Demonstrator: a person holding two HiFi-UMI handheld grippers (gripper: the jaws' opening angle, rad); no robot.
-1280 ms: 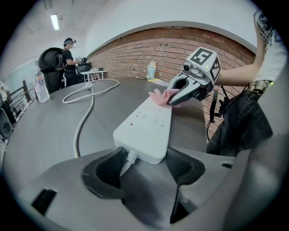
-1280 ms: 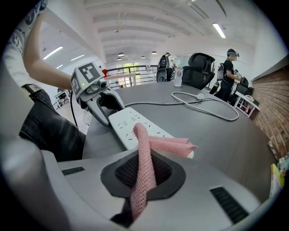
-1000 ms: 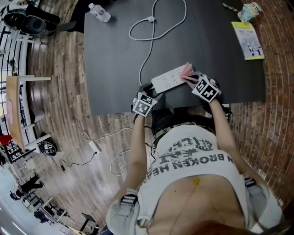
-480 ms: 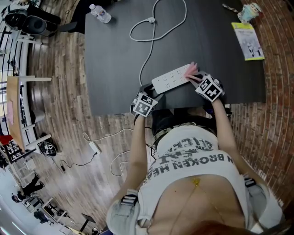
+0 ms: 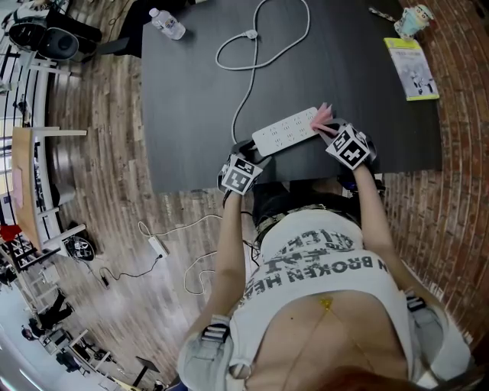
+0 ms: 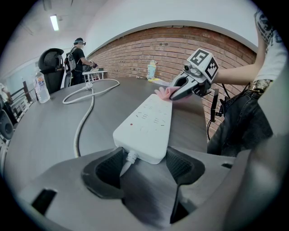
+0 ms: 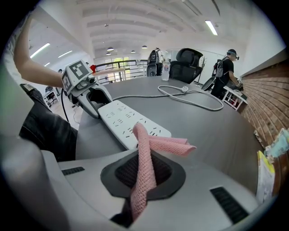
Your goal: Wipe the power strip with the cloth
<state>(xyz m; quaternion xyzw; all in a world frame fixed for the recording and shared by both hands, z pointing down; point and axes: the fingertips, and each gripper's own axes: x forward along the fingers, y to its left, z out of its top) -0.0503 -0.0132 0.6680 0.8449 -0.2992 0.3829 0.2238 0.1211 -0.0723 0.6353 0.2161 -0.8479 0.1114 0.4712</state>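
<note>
A white power strip (image 5: 284, 130) lies slantwise near the front edge of the black table (image 5: 191, 92). Its cord (image 5: 244, 84) loops toward the back. My left gripper (image 5: 254, 151) is shut on the strip's cord end, and in the left gripper view the strip (image 6: 146, 124) sits wedged between the pads of the left gripper (image 6: 142, 167). My right gripper (image 5: 330, 128) is shut on a pink cloth (image 5: 324, 116), whose loose end (image 7: 169, 145) lies over the strip's far end (image 7: 124, 119). From the left gripper view the cloth (image 6: 163, 93) rests on that same end.
A water bottle (image 5: 165, 21) stands at the table's back left. A booklet (image 5: 411, 67) and a cup (image 5: 416, 17) sit at the back right. The table's front edge runs just below both grippers. A second strip (image 5: 157, 244) lies on the wooden floor.
My right gripper has dragged the pink cloth to the right along the strip, to its far end. The left gripper and the strip have stayed put.
</note>
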